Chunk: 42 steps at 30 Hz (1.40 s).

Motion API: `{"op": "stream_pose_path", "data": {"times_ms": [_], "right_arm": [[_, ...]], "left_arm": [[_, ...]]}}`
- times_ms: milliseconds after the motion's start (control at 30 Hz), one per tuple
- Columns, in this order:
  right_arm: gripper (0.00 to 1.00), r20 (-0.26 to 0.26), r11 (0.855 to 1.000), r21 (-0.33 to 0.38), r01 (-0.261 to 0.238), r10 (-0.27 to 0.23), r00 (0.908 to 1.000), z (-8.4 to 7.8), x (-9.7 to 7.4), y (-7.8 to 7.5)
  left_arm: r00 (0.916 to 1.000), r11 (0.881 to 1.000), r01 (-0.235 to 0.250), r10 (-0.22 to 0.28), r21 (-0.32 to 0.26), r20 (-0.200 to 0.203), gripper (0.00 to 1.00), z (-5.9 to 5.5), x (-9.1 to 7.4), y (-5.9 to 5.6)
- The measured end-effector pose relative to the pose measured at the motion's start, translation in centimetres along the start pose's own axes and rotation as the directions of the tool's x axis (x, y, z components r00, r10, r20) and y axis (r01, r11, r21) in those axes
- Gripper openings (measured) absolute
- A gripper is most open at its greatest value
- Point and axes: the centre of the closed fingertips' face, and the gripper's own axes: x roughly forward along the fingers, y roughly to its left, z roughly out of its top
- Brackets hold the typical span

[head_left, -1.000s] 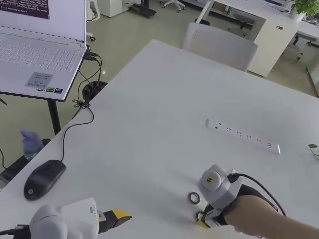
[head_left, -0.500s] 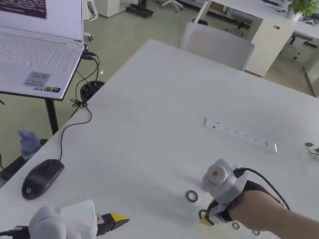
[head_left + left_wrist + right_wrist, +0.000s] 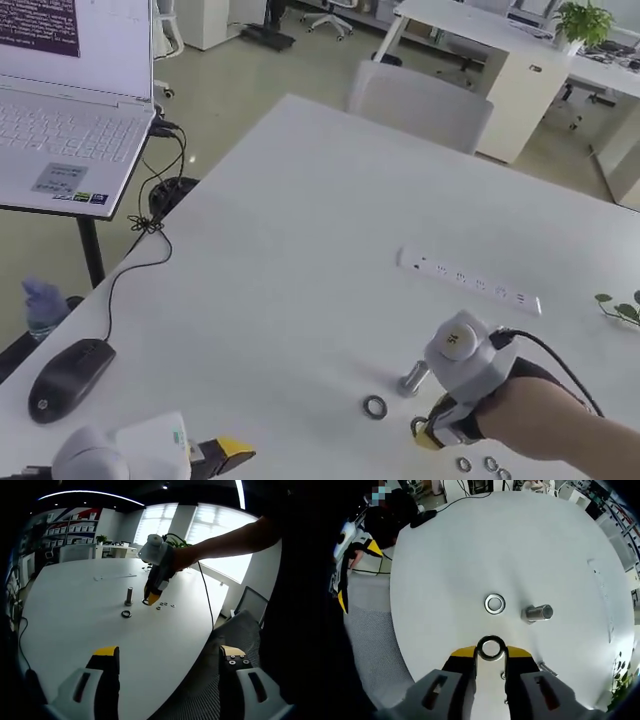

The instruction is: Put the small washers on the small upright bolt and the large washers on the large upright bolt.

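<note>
Right gripper view: fingers [image 3: 462,653] pinch a washer [image 3: 490,639] flat (bolt [image 3: 537,613] upright).

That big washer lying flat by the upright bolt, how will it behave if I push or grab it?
The washer looks like rigid metal, so it probably won't bend. Lying flat on the smooth white table, it would likely slide rather than roll. Being thin, it may be hard to pinch.

Office, as I view it: white worktable [image 3: 300,250] bearing laptop [image 3: 60,120], mouse [image 3: 68,377] and power strip [image 3: 468,281]; chair [image 3: 420,105], further desks [image 3: 450,15] and potted plant [image 3: 580,20] behind.
</note>
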Motion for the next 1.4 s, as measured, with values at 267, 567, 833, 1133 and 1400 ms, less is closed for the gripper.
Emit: {"op": "stream_pose_path", "data": {"times_ms": [267,567,833,1133,1400], "right_arm": [[0.20,0.005,1.000,0.002,0.010,-0.010,0.9999,0.9,-1.8,-1.4],[0.20,-0.016,1.000,0.001,0.011,-0.011,0.9998,1.0,-2.3,-2.1],[0.20,-0.012,1.000,0.005,0.019,-0.019,0.9998,1.8,-2.8,-2.8],[0.20,0.005,0.999,0.007,0.034,-0.034,0.9994,3.4,-2.9,-4.5],[0.20,0.004,0.999,-0.004,0.051,-0.051,0.9987,3.7,-2.5,-5.4]], "left_arm": [[1.0000,1.000,0.007,-0.007,0.007,-0.004,0.81,0.0,0.2,-0.3],[1.0000,1.000,0.009,-0.009,0.009,-0.001,0.81,0.1,0.2,-0.1],[1.0000,1.000,0.006,-0.006,0.008,-0.005,0.81,-0.1,0.1,0.0],[0.9999,1.000,0.010,-0.010,-0.001,-0.008,0.80,-0.4,0.2,0.0],[0.9998,1.000,0.008,-0.008,-0.004,-0.019,0.80,-0.7,0.1,0.0]]}}
